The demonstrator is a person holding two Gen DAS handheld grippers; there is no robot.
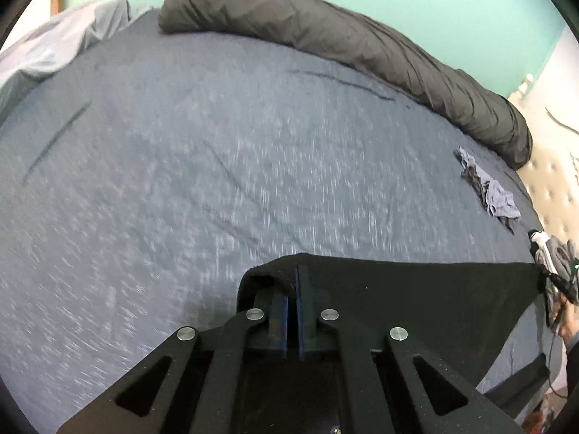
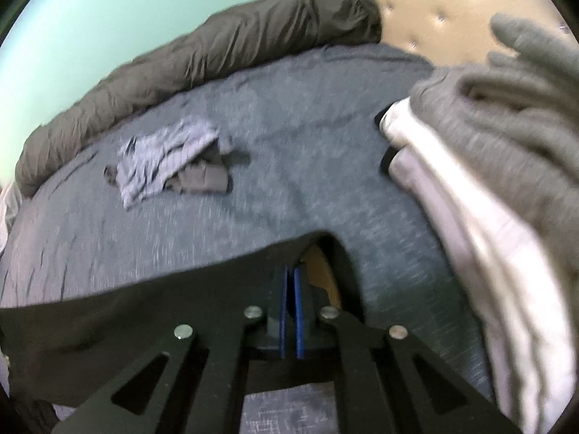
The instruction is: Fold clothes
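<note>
While it hangs stretched between the two grippers, the black garment (image 1: 416, 296) sits just above the near edge of the bed (image 1: 217, 166), its top hem pulled into a straight line across the blue-grey sheet. The left gripper (image 1: 293, 275) has its jaws together, clamped on one upper corner of the cloth, which bunches over the fingertips. The right gripper (image 2: 293, 275) is likewise pinched tight on the other corner, the fabric arching over its tips. Farther out on the sheet lies a small crumpled pile of striped and grey clothes (image 2: 170, 162), well apart from the black garment. A heap of grey and white laundry (image 2: 488, 152) rests at the bed's right edge, near the tufted headboard (image 2: 434, 3). A rolled dark duvet (image 1: 343, 36) lines the far edge.
</note>
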